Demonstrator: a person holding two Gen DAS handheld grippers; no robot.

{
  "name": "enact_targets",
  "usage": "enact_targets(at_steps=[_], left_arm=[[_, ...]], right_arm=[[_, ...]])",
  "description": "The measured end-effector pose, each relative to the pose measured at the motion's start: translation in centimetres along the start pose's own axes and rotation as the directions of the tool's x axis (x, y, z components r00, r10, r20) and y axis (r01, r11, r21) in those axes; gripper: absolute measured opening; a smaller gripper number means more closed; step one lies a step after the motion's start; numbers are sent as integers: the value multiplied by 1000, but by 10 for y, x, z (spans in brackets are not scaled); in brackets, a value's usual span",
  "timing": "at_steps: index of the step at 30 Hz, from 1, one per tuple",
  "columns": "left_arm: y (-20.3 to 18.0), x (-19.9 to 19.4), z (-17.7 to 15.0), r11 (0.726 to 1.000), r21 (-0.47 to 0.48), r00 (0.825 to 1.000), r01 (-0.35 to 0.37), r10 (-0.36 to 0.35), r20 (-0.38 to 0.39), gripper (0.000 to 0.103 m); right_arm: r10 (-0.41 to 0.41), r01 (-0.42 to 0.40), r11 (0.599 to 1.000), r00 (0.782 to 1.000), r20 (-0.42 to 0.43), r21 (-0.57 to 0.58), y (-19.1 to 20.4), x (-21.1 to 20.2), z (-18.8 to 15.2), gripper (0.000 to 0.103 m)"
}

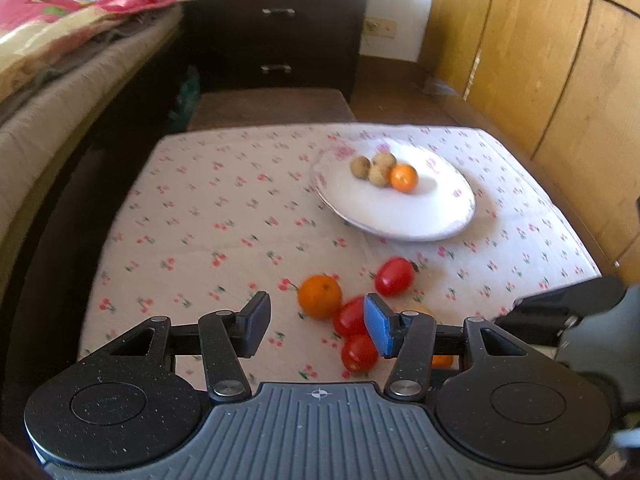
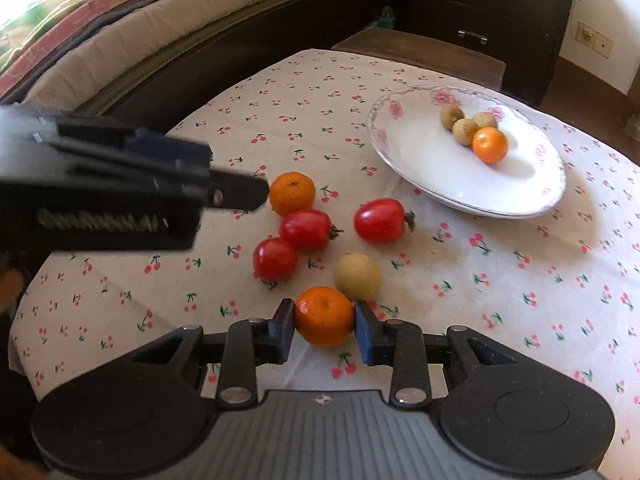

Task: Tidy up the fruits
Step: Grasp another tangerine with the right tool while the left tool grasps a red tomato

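My right gripper is shut on an orange that rests on the cherry-print cloth. Just beyond it lie a pale yellow fruit, three red tomatoes and a second orange. My left gripper stands open over the cloth with nothing between its pads; that second orange lies just ahead of the gap. A white flowered plate at the far right holds three small brown fruits and another orange.
A bed with a mattress runs along the table's left side. A dark drawer chest and a low wooden stool stand behind the table. Wooden cabinet doors line the right. The cloth covers the whole tabletop.
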State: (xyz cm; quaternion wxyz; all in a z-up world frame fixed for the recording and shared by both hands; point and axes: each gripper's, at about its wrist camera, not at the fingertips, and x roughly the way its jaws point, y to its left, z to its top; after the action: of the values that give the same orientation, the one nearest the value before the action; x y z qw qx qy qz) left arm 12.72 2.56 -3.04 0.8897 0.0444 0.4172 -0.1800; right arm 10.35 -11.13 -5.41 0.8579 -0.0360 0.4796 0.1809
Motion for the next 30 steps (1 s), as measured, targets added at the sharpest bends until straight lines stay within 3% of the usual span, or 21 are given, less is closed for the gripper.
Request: enact_targets(at_steps=[7, 16, 30], left_arm=[[-21, 16, -18, 998, 63, 998, 17, -14, -62, 58], [-26, 38, -26, 998, 55, 994, -9, 14, -106, 47], [-33, 40, -24, 998, 64, 995, -16, 22, -99, 34]], right_arm=[[-15, 15, 1000, 1000, 6, 25, -14, -12, -12, 33], [-27, 26, 998, 1000, 12, 56, -32, -16, -19, 33], [-44, 43, 997, 999, 10, 56, -36, -14, -18, 33]])
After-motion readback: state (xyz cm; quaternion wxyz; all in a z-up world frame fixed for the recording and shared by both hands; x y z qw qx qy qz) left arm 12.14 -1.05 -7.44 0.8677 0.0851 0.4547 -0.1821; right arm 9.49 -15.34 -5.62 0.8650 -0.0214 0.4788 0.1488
